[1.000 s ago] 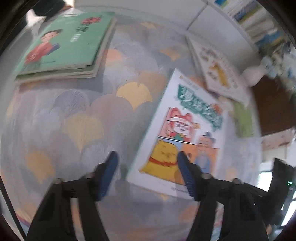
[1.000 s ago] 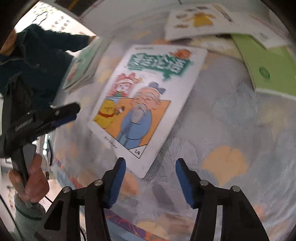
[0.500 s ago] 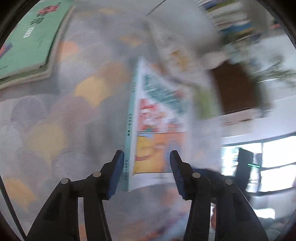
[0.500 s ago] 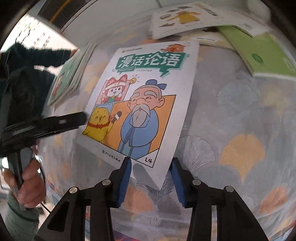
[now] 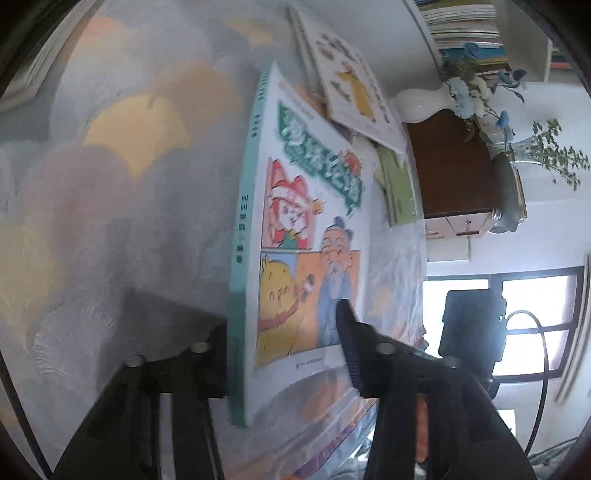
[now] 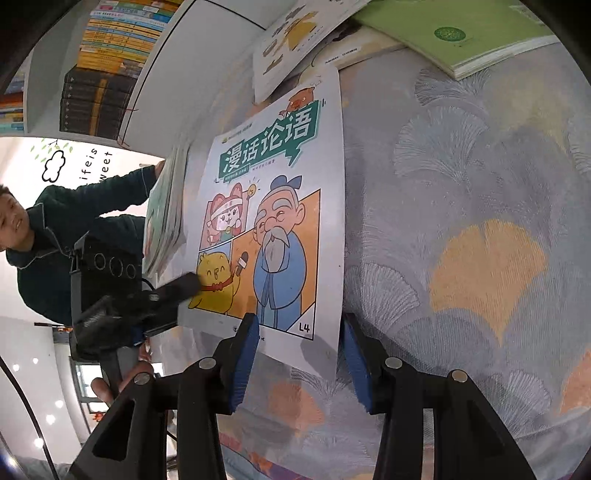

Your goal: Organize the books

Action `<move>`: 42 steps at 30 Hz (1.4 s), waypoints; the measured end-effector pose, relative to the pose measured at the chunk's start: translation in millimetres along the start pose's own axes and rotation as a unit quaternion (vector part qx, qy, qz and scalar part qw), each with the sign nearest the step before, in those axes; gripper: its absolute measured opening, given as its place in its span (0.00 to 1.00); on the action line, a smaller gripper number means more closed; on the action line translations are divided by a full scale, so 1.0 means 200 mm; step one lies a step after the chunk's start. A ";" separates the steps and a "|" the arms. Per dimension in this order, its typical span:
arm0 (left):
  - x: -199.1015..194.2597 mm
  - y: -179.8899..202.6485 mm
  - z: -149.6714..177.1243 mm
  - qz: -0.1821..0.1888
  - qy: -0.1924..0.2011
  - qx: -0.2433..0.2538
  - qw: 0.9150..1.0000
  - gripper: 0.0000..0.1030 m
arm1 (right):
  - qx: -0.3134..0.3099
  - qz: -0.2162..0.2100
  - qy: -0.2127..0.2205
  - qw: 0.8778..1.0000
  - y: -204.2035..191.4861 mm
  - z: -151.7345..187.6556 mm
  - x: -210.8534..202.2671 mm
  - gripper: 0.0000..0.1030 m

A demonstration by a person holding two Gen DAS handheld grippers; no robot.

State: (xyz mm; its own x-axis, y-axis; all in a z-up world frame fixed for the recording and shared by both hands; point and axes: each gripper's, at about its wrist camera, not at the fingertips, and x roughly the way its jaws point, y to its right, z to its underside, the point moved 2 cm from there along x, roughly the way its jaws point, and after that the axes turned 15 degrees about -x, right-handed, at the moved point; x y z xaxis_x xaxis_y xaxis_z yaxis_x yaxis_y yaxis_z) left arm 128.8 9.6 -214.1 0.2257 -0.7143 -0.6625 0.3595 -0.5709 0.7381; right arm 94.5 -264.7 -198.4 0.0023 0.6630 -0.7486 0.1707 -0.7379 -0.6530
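Comic book (image 6: 273,229): white cover with cartoon figures and a green title banner, raised on its spine edge off the leaf-patterned cloth of the surface (image 6: 480,221).
Left tool (image 5: 288,343): at the comic book's lower spine corner, jaws closing with that corner between them; one finger on the cover, the other behind it.
Right tool (image 6: 299,365): at the comic book's bottom edge, jaws opening, the lower right corner between the blue pads (image 6: 243,362), which do not press on it.
Green book (image 6: 454,33): beyond the comic book's top edge.
Picture book (image 6: 295,40): overlapping near the comic book's top.
Book stack (image 6: 162,218): left of the comic book.
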 end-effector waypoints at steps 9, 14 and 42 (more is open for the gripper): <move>-0.09 0.14 -0.07 0.139 -0.046 -0.040 0.988 0.28 | 0.109 -0.097 0.033 0.989 0.07 0.05 0.00 0.58; -0.05 0.07 -0.11 0.144 -0.075 -0.071 0.984 0.28 | 0.184 -0.183 0.098 0.961 0.17 0.09 0.02 0.59; -0.17 0.26 0.08 -0.126 -0.005 0.193 0.973 0.29 | -0.160 0.090 0.053 0.981 -0.62 -0.08 0.02 0.34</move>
State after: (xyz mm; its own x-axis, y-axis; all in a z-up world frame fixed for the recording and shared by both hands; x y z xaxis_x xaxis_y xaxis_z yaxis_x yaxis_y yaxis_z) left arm 125.4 -3.3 -151.1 0.1650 -0.5341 -0.8291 0.0351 -0.8370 0.5461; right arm 89.3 -169.3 -118.3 0.1614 0.5478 -0.8209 0.4593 -0.7779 -0.4288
